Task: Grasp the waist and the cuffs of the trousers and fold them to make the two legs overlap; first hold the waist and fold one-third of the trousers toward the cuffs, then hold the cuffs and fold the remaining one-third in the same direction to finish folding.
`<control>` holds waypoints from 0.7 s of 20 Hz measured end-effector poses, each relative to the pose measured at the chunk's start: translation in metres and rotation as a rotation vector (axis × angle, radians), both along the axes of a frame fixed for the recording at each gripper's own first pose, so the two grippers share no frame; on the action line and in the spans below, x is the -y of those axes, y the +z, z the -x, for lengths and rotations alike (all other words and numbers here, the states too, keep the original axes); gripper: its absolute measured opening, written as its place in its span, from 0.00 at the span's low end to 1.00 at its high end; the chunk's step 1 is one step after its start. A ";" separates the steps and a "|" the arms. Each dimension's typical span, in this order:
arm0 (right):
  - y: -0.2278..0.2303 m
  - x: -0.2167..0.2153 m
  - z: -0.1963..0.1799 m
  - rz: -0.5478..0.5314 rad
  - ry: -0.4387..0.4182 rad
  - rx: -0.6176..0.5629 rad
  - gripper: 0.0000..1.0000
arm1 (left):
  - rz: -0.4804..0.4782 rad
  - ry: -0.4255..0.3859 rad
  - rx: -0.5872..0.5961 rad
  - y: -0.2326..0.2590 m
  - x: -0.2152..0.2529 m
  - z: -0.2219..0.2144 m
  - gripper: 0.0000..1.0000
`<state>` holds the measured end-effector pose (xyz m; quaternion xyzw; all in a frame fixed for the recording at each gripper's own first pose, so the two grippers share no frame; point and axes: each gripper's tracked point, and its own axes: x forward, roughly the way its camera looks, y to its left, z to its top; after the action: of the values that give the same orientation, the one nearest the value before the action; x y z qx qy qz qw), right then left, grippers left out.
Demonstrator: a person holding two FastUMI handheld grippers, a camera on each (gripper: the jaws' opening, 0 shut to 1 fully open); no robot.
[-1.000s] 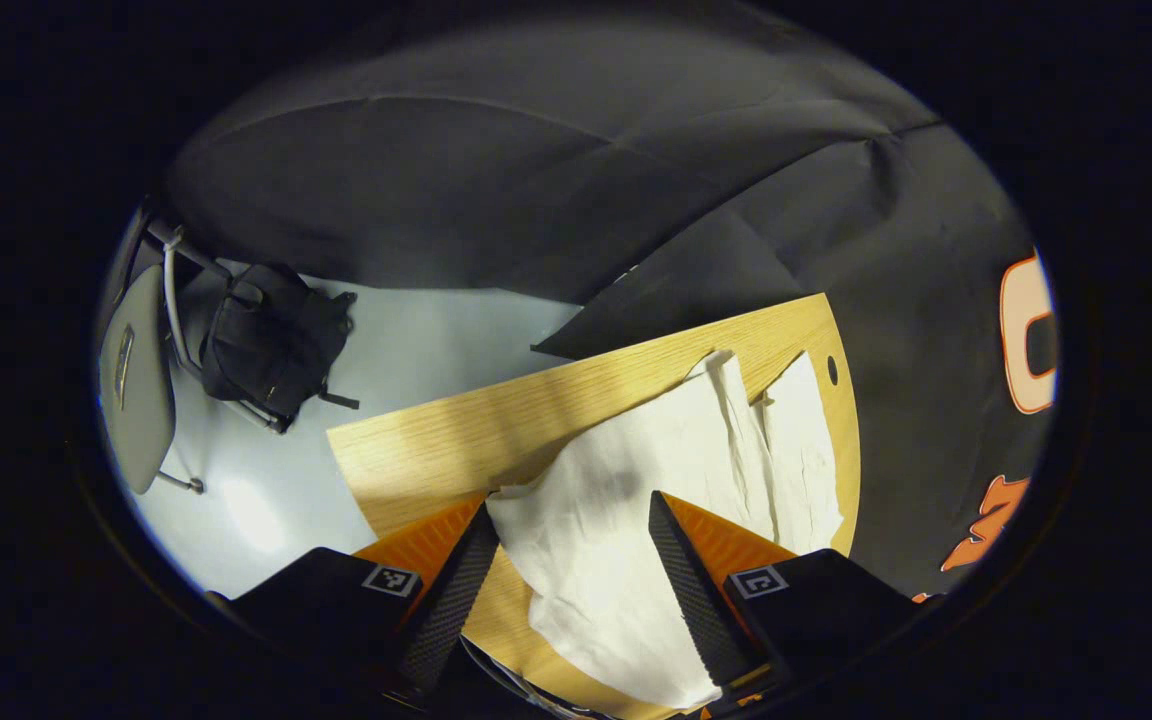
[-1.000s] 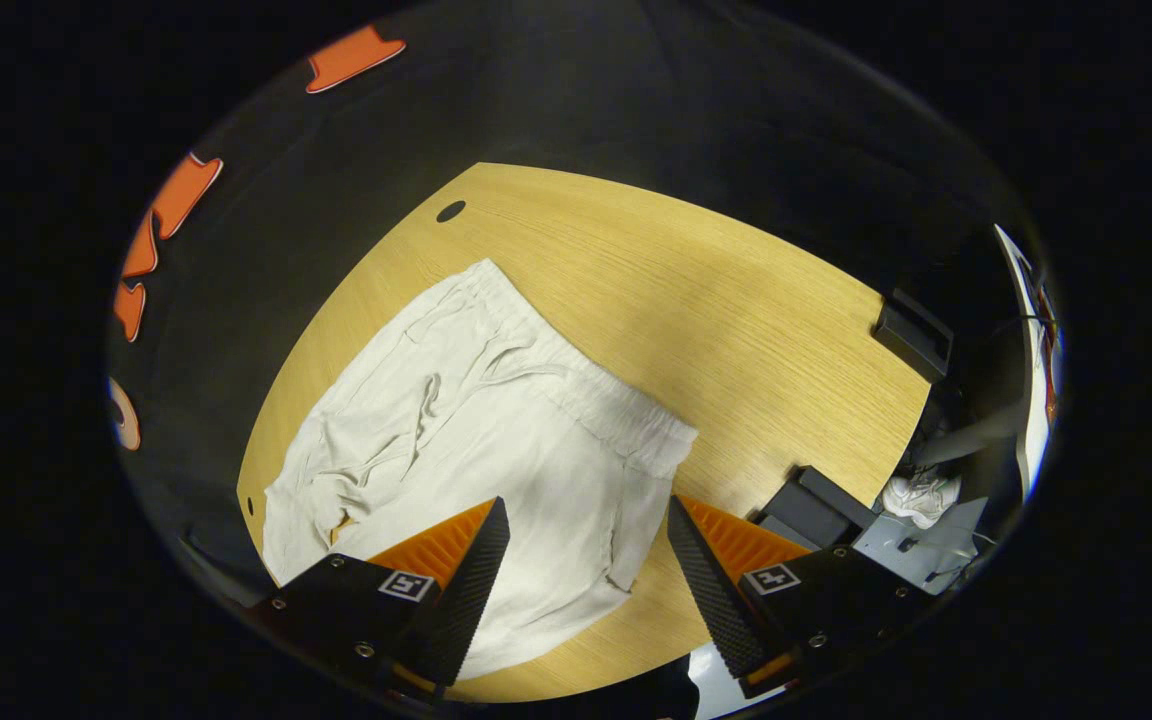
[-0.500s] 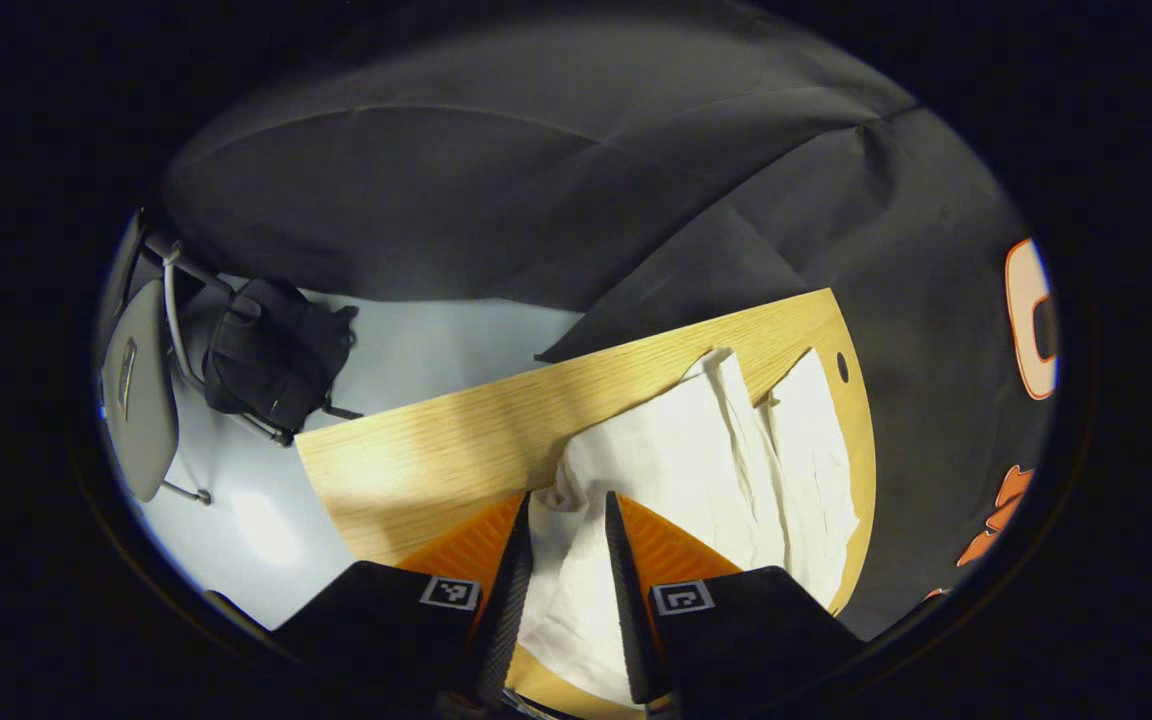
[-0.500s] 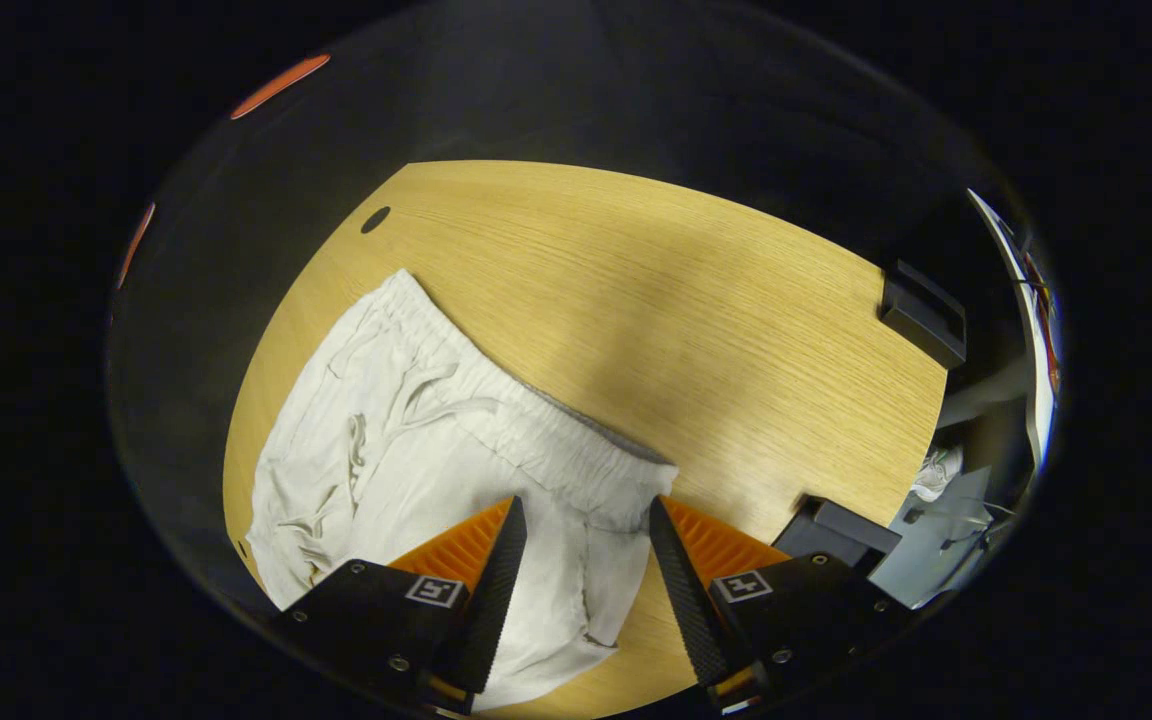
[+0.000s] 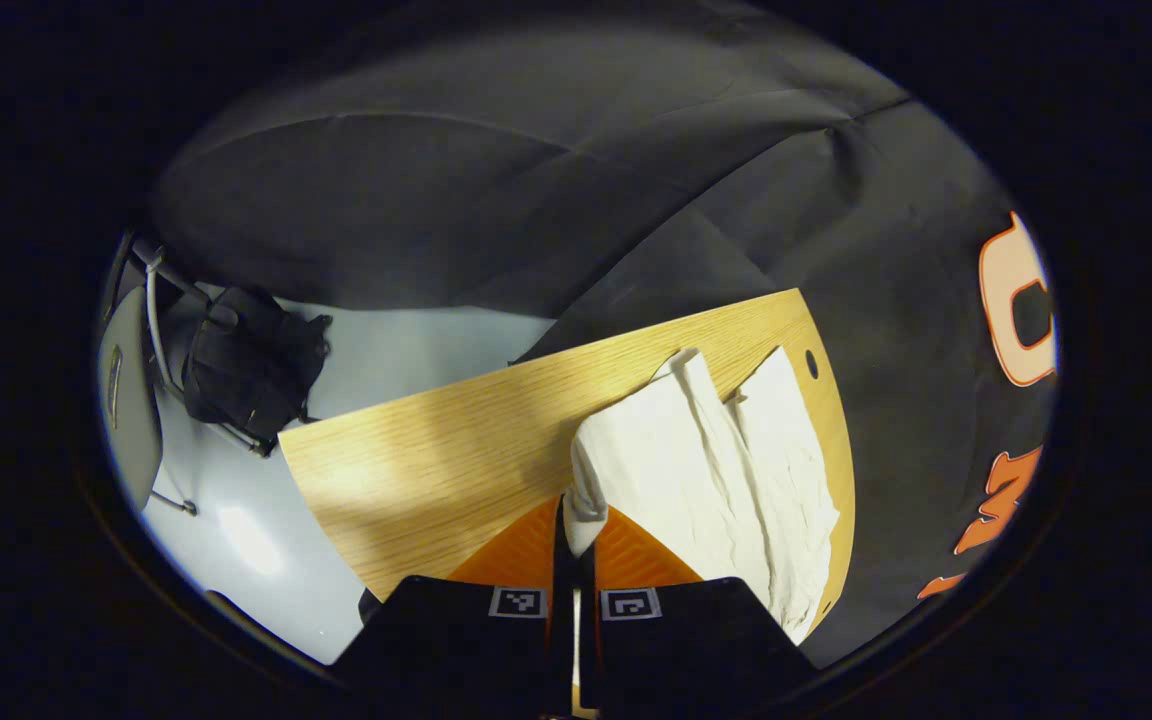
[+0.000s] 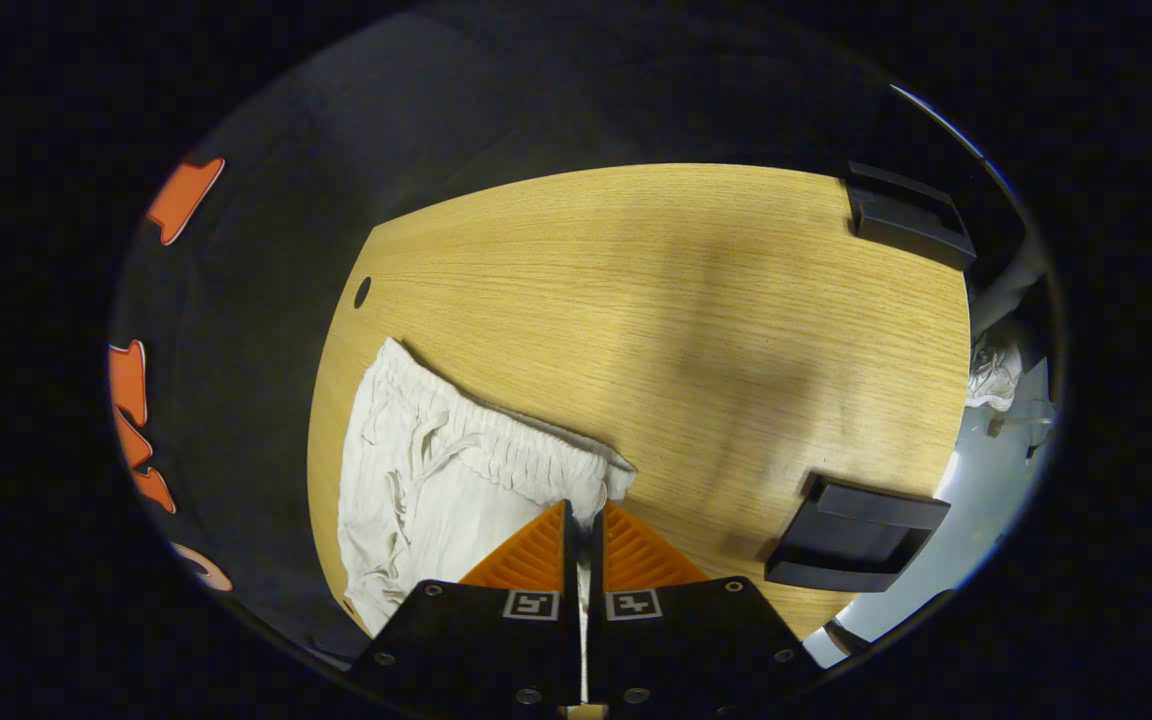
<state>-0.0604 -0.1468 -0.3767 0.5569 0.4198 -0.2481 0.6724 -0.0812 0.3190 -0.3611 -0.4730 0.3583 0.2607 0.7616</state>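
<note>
Both grips were on: left hand-held gripper (image 5: 576, 525) pinched a cuff, right hand-held gripper (image 6: 584, 520) the waistband of the white trousers (image 6: 436, 470) (flat on the tabletop (image 6: 676, 300)). All folds remained.

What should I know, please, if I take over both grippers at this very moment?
Left gripper: shut on a cuff end of the white fabric trousers.
Right gripper: shut on the elastic waistband corner.
The trousers lie on the light wooden table, legs apart.
Done: both grasps.
Left: overlap the legs, then fold the waist third and the cuff third.
</note>
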 end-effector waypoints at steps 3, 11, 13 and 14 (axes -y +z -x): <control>0.014 0.001 -0.003 -0.042 0.006 0.026 0.02 | -0.055 -0.044 0.048 0.023 -0.005 -0.009 0.05; 0.050 0.007 -0.030 -0.106 -0.019 0.025 0.02 | -0.146 -0.192 0.111 0.087 -0.013 -0.066 0.05; 0.060 0.009 -0.041 -0.109 -0.028 0.036 0.02 | -0.185 -0.246 0.120 0.099 -0.011 -0.085 0.04; 0.062 0.009 -0.043 -0.107 -0.020 0.029 0.02 | -0.197 -0.267 0.119 0.100 -0.011 -0.095 0.05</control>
<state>-0.0177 -0.1558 -0.3143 0.5999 0.4172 -0.2240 0.6449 0.0138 0.3299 -0.2607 -0.3590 0.3451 0.1624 0.8519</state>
